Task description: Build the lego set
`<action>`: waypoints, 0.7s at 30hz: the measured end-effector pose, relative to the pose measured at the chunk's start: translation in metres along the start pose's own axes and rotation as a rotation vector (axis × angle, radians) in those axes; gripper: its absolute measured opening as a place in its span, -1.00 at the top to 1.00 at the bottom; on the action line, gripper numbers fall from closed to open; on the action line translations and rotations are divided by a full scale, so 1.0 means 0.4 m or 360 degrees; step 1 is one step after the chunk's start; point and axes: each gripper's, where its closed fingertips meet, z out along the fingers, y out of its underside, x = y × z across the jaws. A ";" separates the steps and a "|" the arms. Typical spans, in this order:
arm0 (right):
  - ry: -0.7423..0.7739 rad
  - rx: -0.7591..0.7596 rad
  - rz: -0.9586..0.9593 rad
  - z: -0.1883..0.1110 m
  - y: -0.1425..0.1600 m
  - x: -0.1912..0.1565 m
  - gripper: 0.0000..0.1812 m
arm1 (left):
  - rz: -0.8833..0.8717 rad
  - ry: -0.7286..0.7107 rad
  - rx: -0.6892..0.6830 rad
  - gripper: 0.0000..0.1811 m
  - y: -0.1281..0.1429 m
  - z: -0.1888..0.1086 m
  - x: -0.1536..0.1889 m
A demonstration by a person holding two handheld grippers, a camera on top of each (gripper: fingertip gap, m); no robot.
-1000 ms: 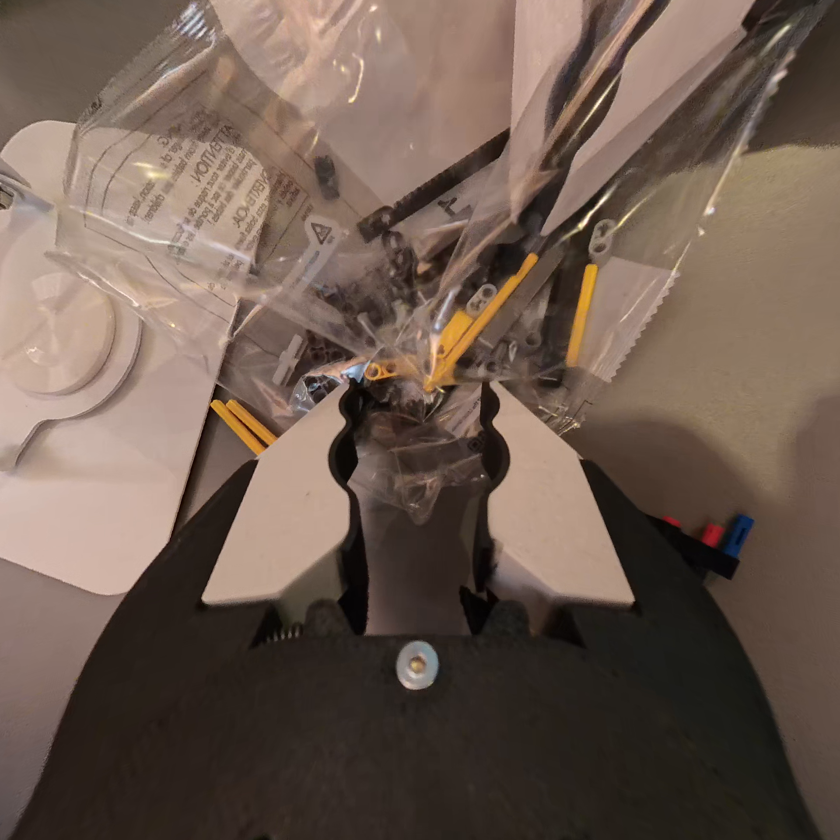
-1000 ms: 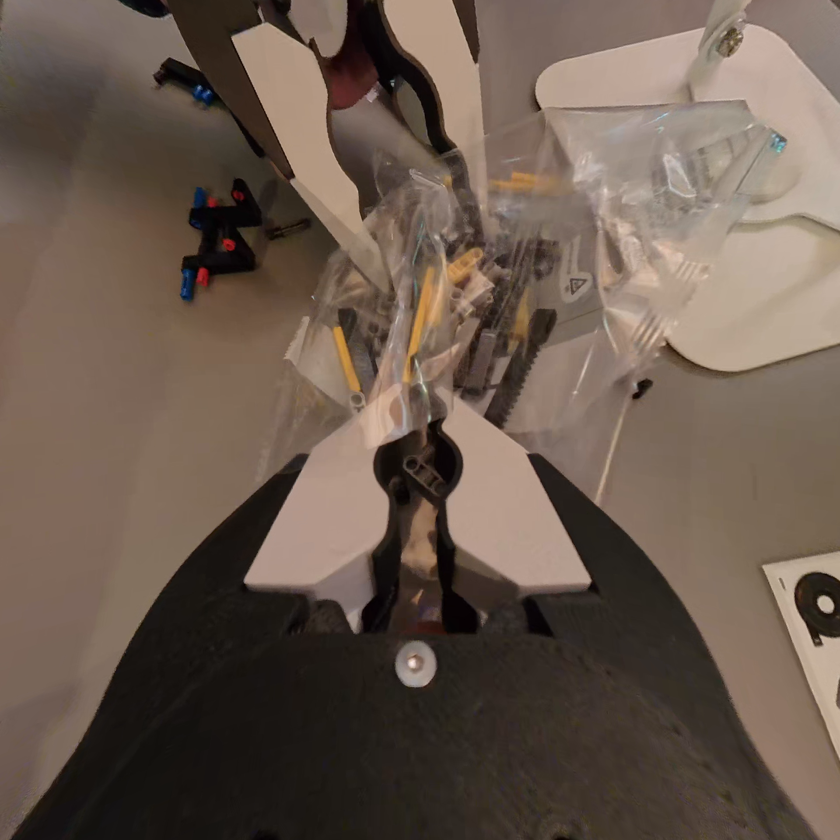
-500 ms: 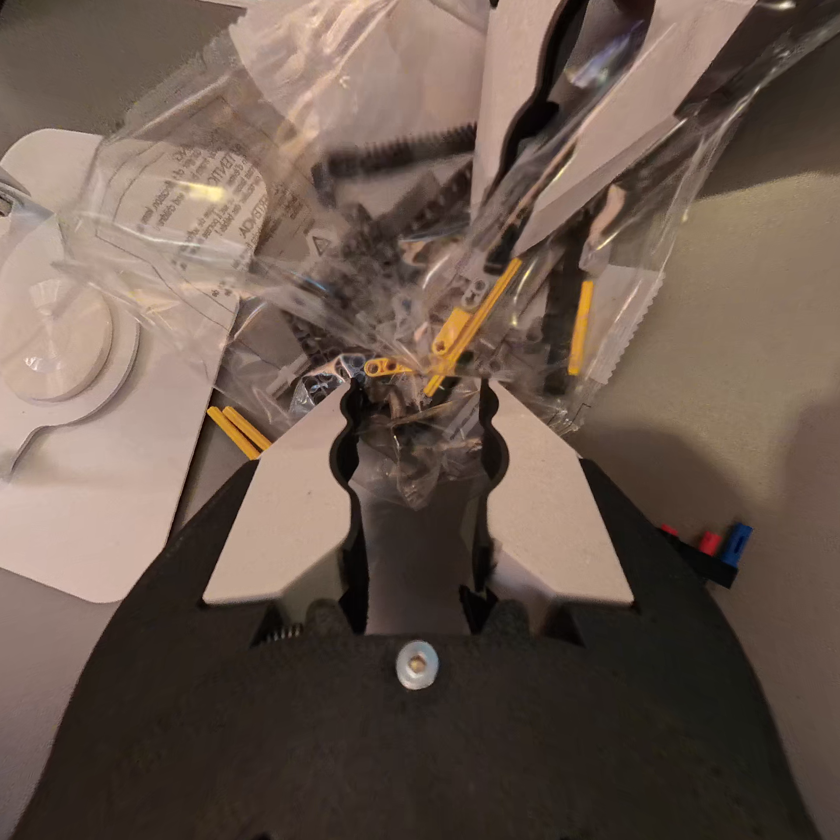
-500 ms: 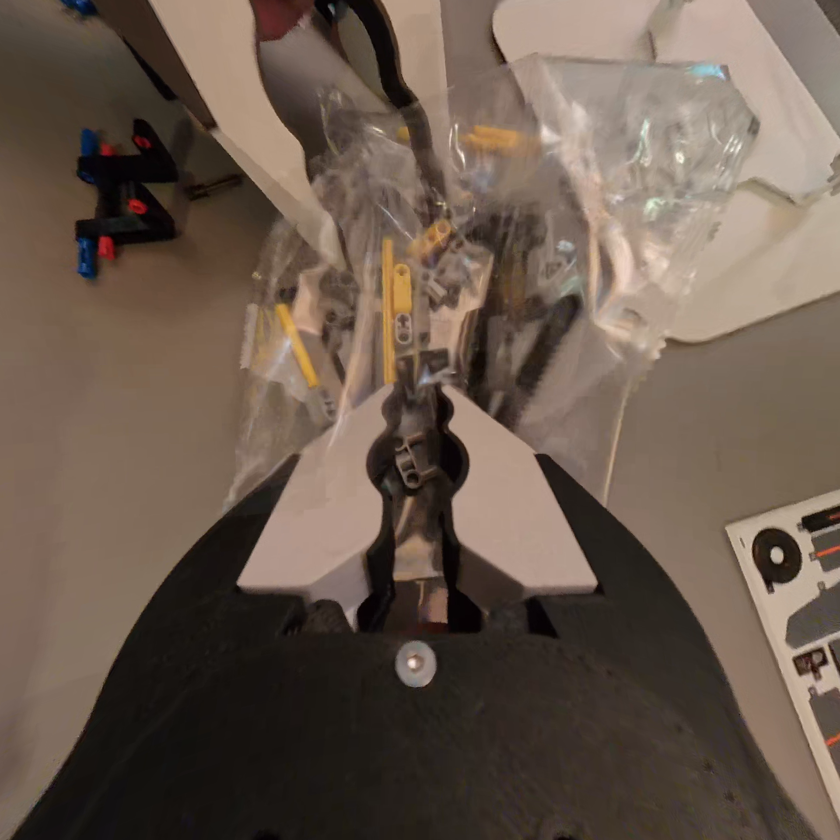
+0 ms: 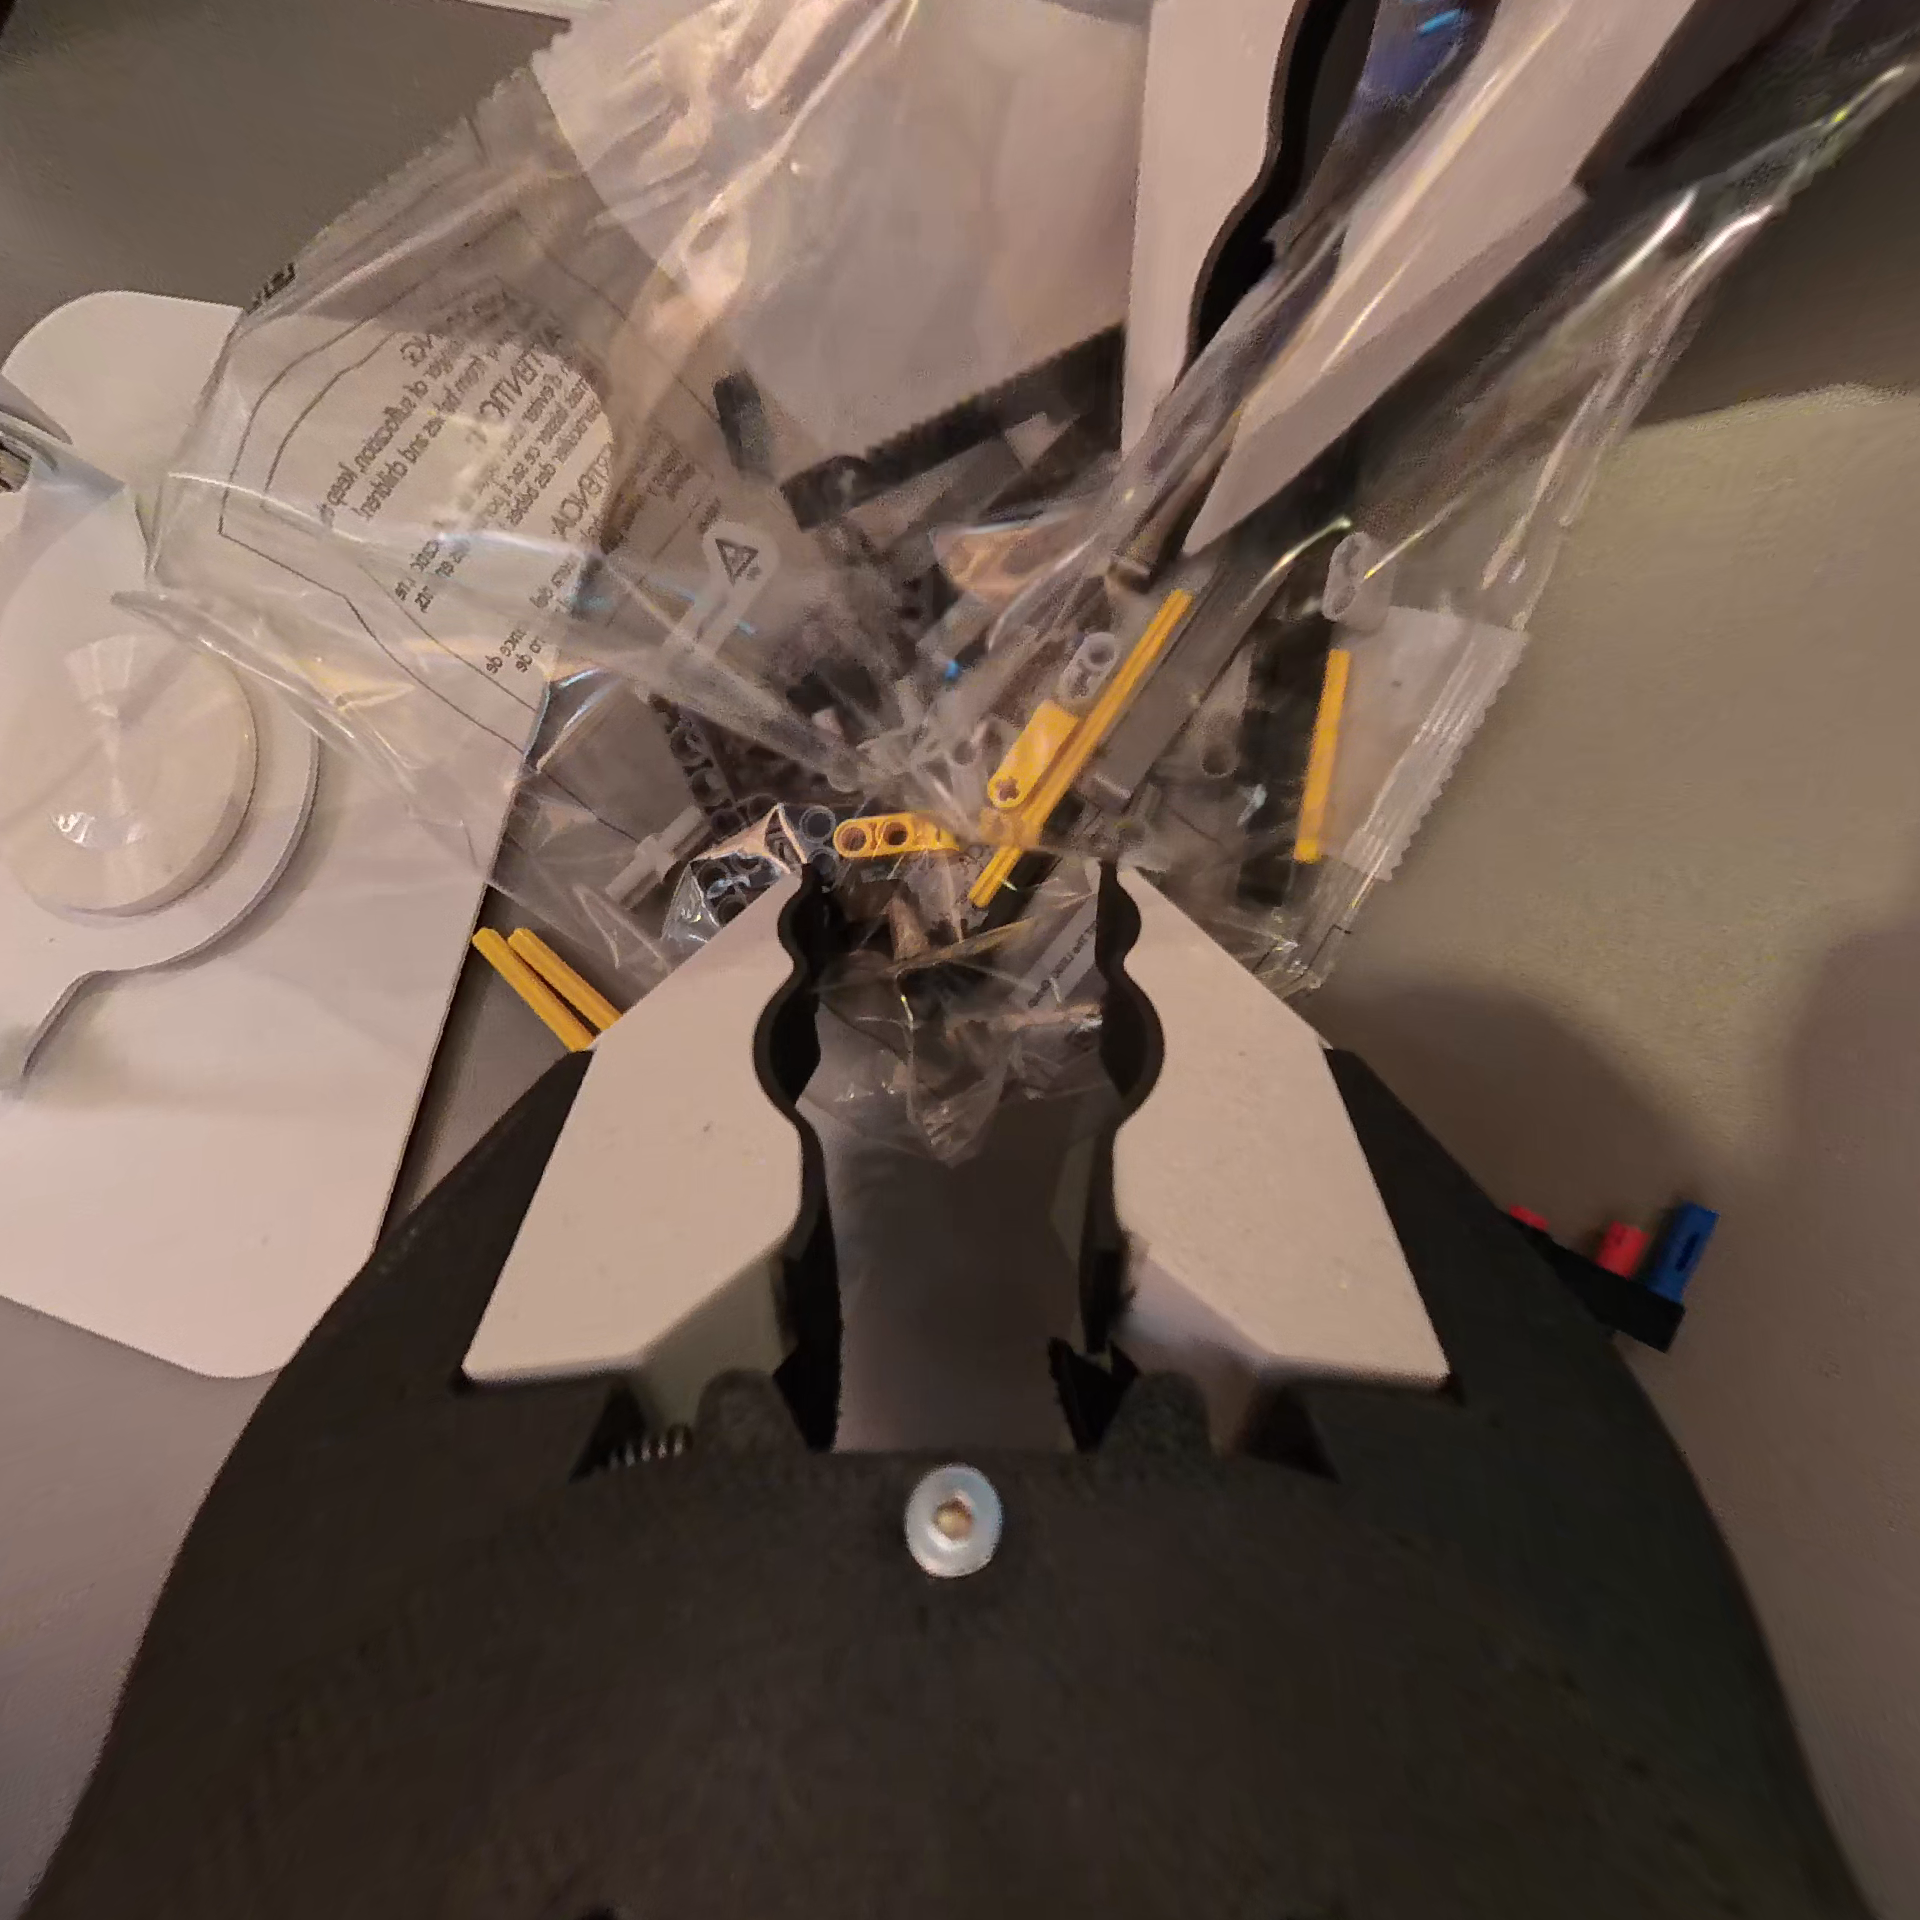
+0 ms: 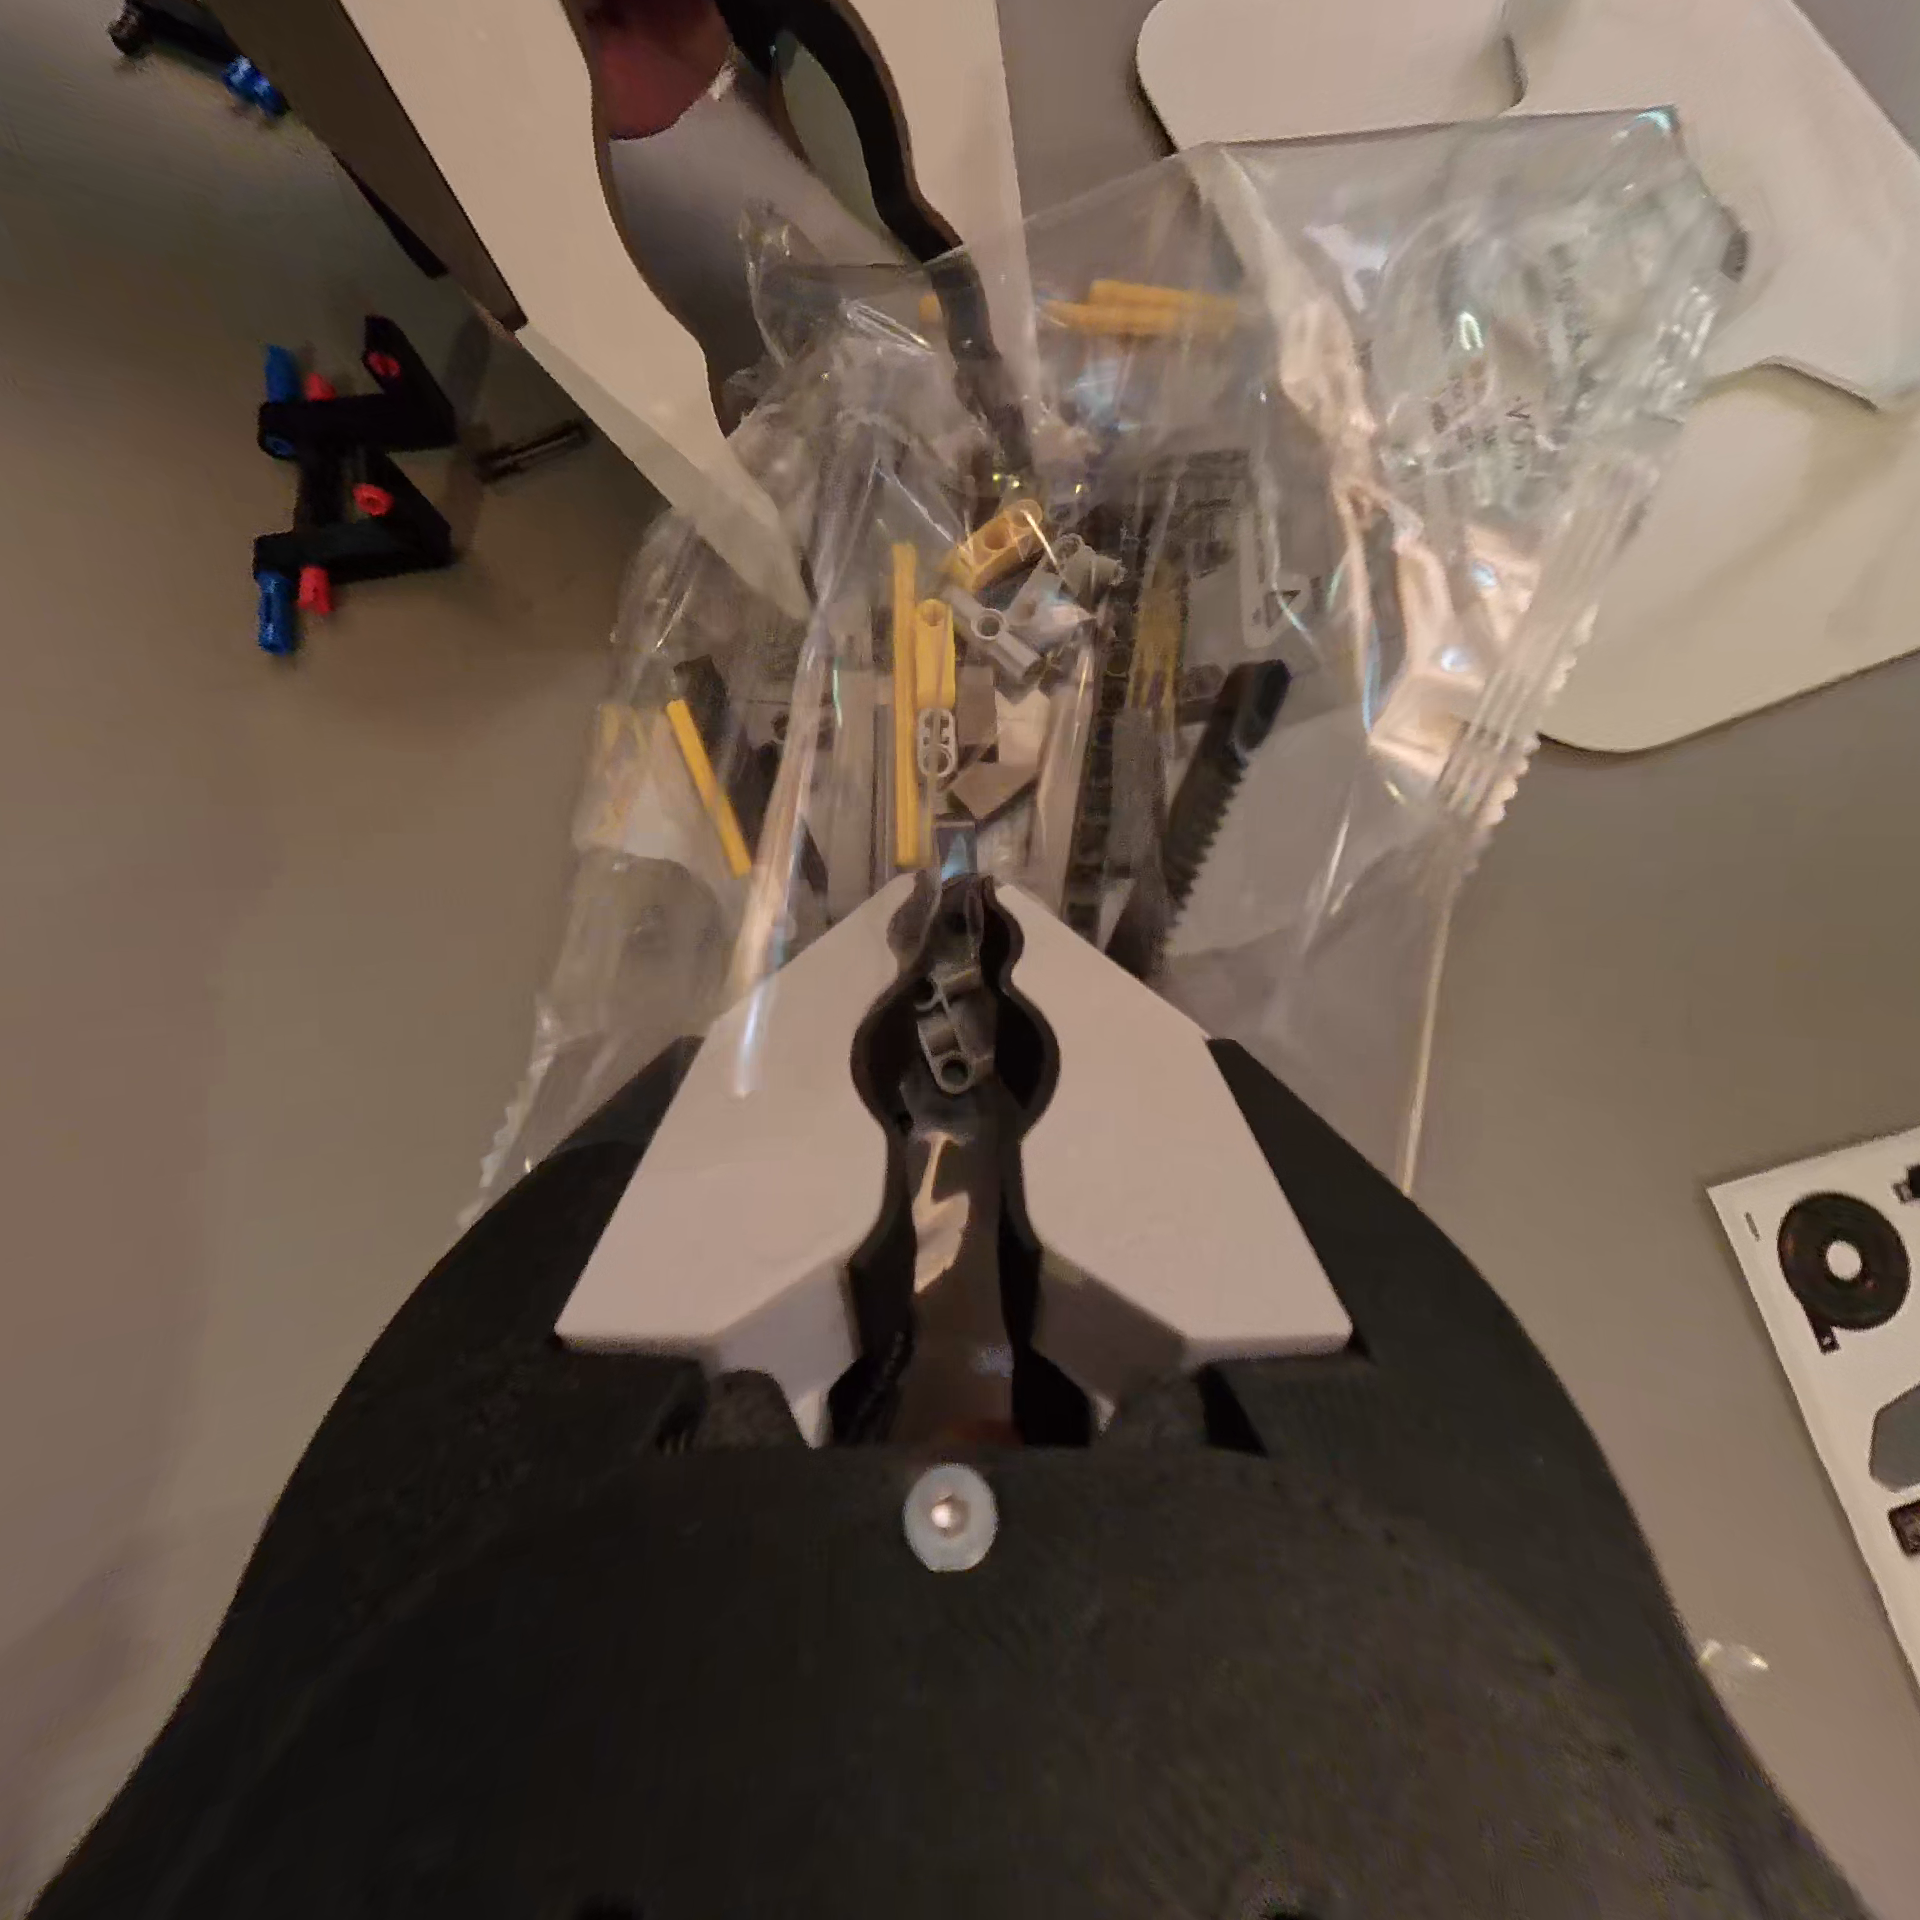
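Although a small black sub-assembly (image 6: pixel 348 478) studded with red and blue pins already sits on the grey table (image 6: pixel 208 935) to the far left in the right wrist view, most of the build looks undone: nearly all the parts are inside a clear plastic bag (image 6: pixel 1039 665) held between the two grippers. Judging from this, the work is at an early stage, with the bag to be opened or emptied before any more pieces can be joined.

The right gripper (image 6: pixel 954 883) is clamped tight on the near edge of the bag, its white fingers (image 6: pixel 1143 1143) pinching crumpled film, with a grey connector showing in the gap behind the tips. The left gripper (image 5: pixel 956 894) stands with its fingers spread apart; a fold of the bag lies between them, but they are not pressing it.

The bag is wrinkled, glossy and see-through, with a serrated sealed edge and printed warning text on one face. Inside lie long yellow axles (image 5: pixel 1081 727), short yellow beams, grey connectors and black toothed racks, all jumbled. Two yellow axles (image 5: pixel 545 982) lie just beside the left gripper; whether loose or bagged I cannot tell. A white card tray (image 5: pixel 208 1143) lies under the bag's far end, and a printed sheet (image 6: pixel 1849 1330) rests on the near right.
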 end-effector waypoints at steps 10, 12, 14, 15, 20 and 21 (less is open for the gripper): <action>0.0060 0.0109 0.0187 -0.115 0.040 0.012 0.95 | -0.0028 -0.0017 -0.0011 0.45 0.000 0.001 -0.003; 0.0079 0.0129 0.0234 -0.142 0.056 0.012 0.95 | -0.0035 -0.0028 -0.0018 0.45 0.000 0.000 -0.003; 0.0098 0.0158 0.0282 -0.170 0.070 0.010 0.95 | -0.0041 -0.0035 -0.0027 0.45 0.000 0.000 -0.004; 0.0110 0.0161 0.0300 -0.183 0.078 0.008 0.95 | -0.0044 -0.0044 -0.0031 0.45 0.000 0.000 -0.005; 0.0197 0.0169 0.0371 -0.248 0.122 0.009 0.95 | -0.0073 -0.0072 -0.0055 0.44 -0.001 0.002 -0.014; 0.0215 0.0184 0.0382 -0.262 0.124 0.010 0.95 | -0.0081 -0.0078 -0.0061 0.41 0.000 0.002 -0.017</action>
